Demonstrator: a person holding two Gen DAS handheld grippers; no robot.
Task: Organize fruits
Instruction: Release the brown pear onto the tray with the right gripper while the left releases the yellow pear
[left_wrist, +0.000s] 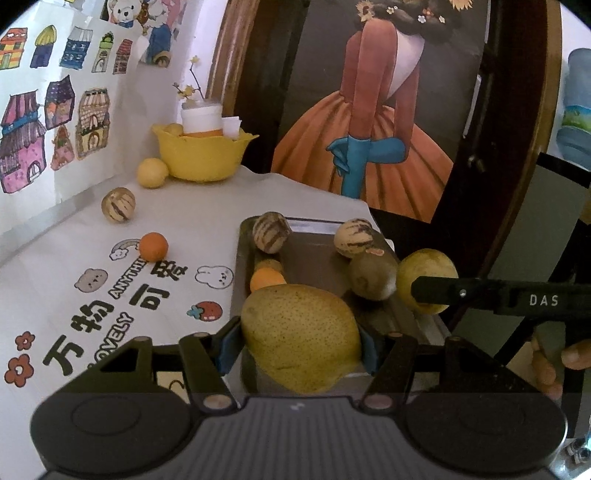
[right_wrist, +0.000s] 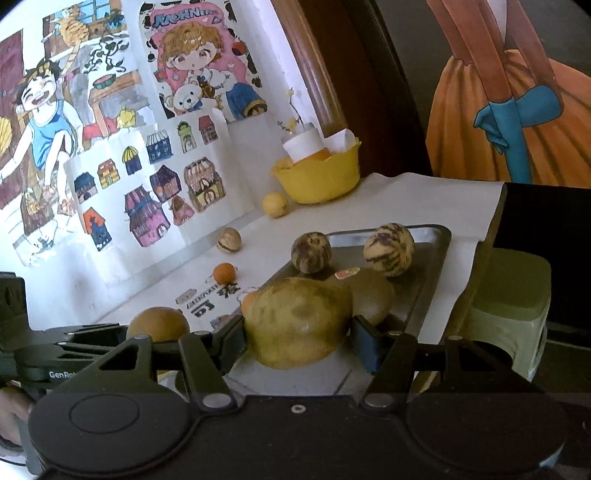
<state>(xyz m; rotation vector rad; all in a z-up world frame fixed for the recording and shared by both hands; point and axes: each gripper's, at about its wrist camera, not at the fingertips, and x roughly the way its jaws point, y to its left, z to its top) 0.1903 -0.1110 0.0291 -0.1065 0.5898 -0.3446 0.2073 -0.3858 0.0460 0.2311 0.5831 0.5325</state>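
Two grippers, both loaded. My left gripper (left_wrist: 301, 345) has its blue pads (left_wrist: 229, 345) pressed on a big speckled yellow fruit (left_wrist: 301, 338), held over the near end of the metal tray (left_wrist: 242, 266). My right gripper (right_wrist: 297, 341) is clamped the same way on a second yellow fruit (right_wrist: 297, 321), duller and mottled, at the tray's near corner.

Everything else, relative to the tray:
- On it, far end: two striped round fruits (left_wrist: 271, 232) (left_wrist: 354, 237).
- On it, middle: a brown-green fruit with a sticker (left_wrist: 371, 275); a small orange (left_wrist: 266, 278) against the left wall.
- Off it, left on the white cloth: a loose orange (left_wrist: 153, 246), further back another striped fruit (left_wrist: 118, 204) and a yellow one (left_wrist: 152, 172).
- Beyond it, back corner: a yellow bowl (left_wrist: 201, 157) with a white cup inside.

Risks, my read:
- Both grippers converge on the same near end. Fingers could clash, or one fruit knock the other loose.
- Round, wide fruit on small pads: a tilt could roll it out.
- The tray is crowded. Setting down on the small orange or the stickered fruit would shove them, and round fruit can roll over the low rim.
- The tray sits near the table's right edge, so anything escaping that side likely drops to the floor.
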